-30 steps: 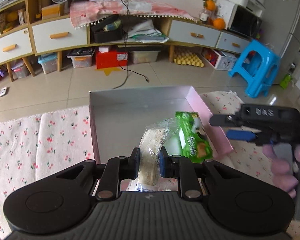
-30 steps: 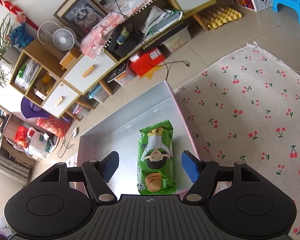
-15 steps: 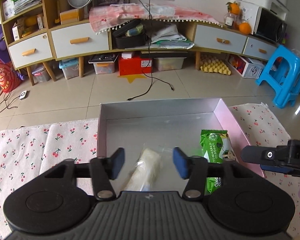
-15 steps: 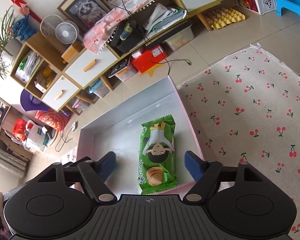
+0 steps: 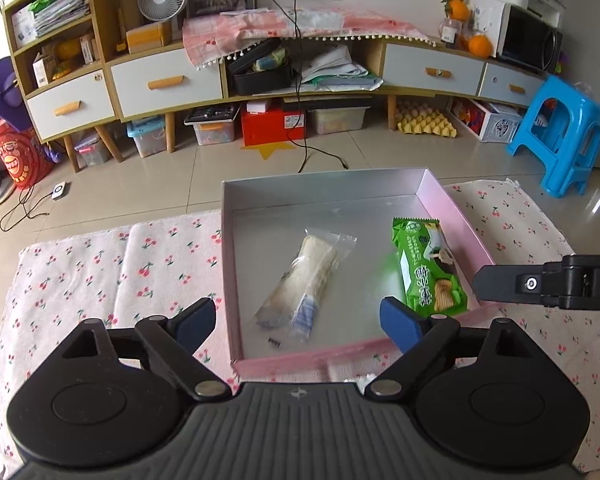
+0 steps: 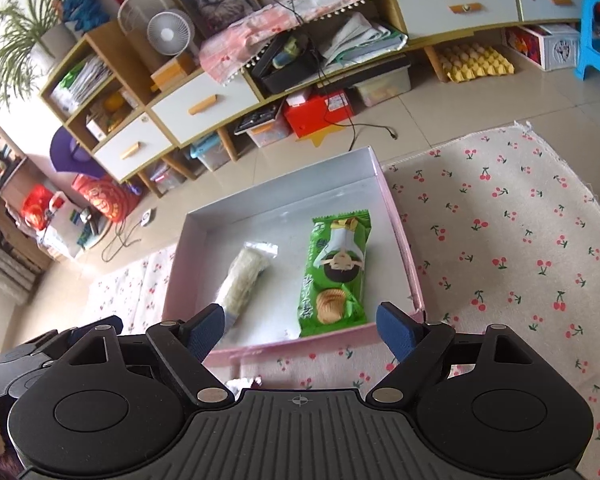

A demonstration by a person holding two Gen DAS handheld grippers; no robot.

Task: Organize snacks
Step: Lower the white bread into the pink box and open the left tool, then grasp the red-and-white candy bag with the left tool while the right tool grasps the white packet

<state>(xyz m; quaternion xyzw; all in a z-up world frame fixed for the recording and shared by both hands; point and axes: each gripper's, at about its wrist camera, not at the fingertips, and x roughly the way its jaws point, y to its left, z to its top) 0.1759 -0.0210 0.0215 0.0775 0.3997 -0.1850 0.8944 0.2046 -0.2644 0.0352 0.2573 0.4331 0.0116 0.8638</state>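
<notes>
Inside the box, two snacks (side by side); both claws released.

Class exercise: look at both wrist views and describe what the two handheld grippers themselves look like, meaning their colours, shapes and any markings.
Both match. The left gripper and right gripper have a grey ribbed body bearing a small crosshair mark, two round black housings with disc insets, angular black link arms on silver pivot pins, and blue textured pads. No cables or sleeves show.

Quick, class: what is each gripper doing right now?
Left gripper: open, jaws just opened, holding nothing.
Right gripper: open, jaws just widened, holding nothing.
</notes>
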